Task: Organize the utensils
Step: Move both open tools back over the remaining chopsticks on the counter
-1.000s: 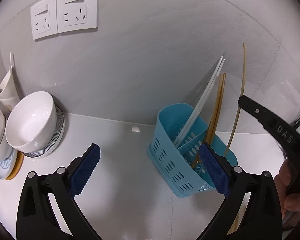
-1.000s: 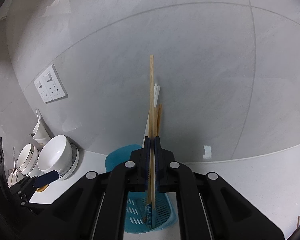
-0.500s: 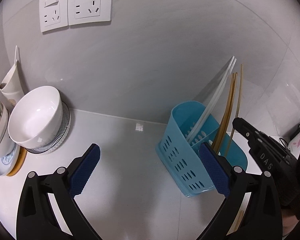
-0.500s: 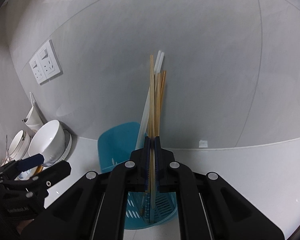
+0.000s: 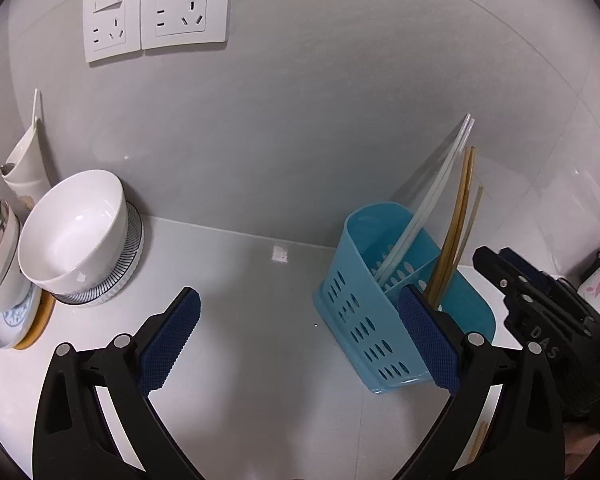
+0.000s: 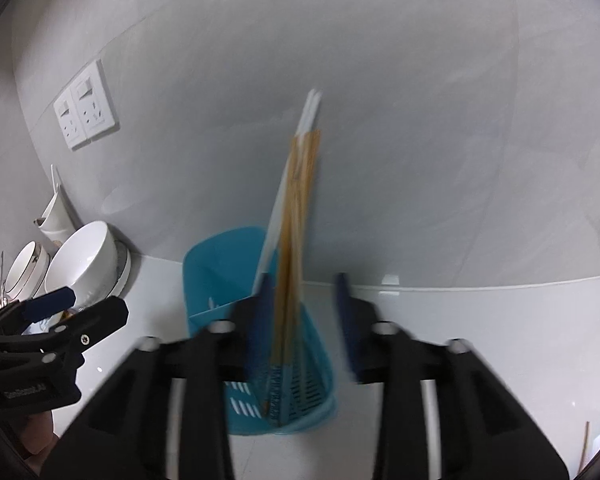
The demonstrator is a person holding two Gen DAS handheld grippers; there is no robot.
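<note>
Left gripper [image 5: 300, 338]: black two-finger frame with dark blue textured pads [image 5: 168, 342]; jaws spread wide with nothing between them. It is held low and angled forward and slightly down, its tips above the counter [image 5: 260, 360]. In the right wrist view it shows at the far left edge [image 6: 66, 310], tips pointing right, with part of the holding hand [image 6: 36, 436] visible below the frame.

Right gripper [image 6: 304, 312]: black frame, dark blue pads, blurred in its own view; jaws parted, with an evident gap between the pads. In the left wrist view it enters from the right edge [image 5: 496, 258], tips pointing left.
</note>
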